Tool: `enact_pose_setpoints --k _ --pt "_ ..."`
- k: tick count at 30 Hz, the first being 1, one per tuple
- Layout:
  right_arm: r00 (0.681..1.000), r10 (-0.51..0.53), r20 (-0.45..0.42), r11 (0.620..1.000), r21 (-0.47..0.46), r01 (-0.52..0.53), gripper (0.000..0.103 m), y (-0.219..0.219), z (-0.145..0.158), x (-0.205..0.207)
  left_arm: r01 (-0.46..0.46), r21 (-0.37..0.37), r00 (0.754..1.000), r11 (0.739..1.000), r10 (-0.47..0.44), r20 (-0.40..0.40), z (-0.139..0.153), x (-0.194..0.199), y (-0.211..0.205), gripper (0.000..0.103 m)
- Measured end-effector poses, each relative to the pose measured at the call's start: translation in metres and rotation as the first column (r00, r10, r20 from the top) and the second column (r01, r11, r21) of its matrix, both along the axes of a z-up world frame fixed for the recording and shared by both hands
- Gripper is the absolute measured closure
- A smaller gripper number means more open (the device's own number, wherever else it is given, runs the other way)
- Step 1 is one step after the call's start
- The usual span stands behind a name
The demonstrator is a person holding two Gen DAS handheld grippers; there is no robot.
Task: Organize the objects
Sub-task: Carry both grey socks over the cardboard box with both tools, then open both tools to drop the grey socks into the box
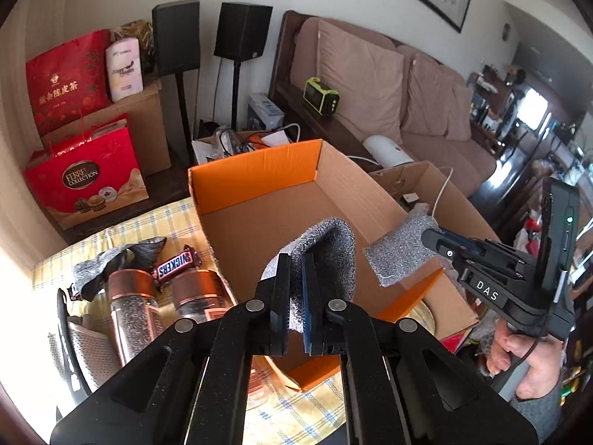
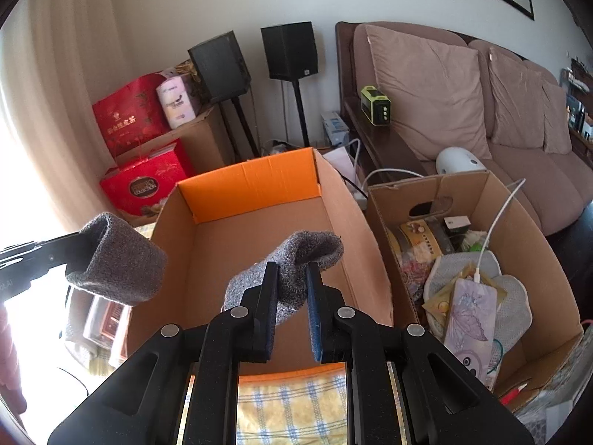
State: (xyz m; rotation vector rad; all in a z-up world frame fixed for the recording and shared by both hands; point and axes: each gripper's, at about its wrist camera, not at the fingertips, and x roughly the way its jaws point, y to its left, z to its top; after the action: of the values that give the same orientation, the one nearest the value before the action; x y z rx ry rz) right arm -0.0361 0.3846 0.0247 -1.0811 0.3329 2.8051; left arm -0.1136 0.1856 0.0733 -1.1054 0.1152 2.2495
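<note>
Left claw (image 1: 296, 259): I am pinching one grey sock (image 1: 326, 244) between my pads, over the open cardboard box (image 1: 259, 170).
Right claw (image 2: 292, 269): I am pinching a second grey sock (image 2: 307, 250), above the same box.
Table: Snickers bar (image 1: 178, 265) lying beside the box.

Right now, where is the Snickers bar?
In the left wrist view, the Snickers bar lies at the lower left on the checked yellow cloth, between the copper caps of two clear bottles, just left of the open cardboard box.
</note>
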Motion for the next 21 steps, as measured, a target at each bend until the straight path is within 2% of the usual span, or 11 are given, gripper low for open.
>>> enact_pose_setpoints --k 5,11,21 --pt "1.000 -0.022 0.018 1.000 -0.006 0.022 0.090 0.011 -0.014 0.000 0.026 -0.028 0.999 0.999 -0.025 0.035 -0.023 0.002 0.036 0.098" --pt "0.999 -0.025 0.038 1.000 -0.012 0.025 0.090 0.020 -0.030 -0.002 0.055 -0.107 0.997 0.993 -0.050 0.052 -0.053 0.008 0.063 0.098" --pt "0.997 0.018 0.081 1.000 -0.019 -0.016 0.089 0.014 -0.057 -0.008 0.063 -0.188 0.997 0.980 -0.055 0.051 -0.081 0.017 0.077 0.098"
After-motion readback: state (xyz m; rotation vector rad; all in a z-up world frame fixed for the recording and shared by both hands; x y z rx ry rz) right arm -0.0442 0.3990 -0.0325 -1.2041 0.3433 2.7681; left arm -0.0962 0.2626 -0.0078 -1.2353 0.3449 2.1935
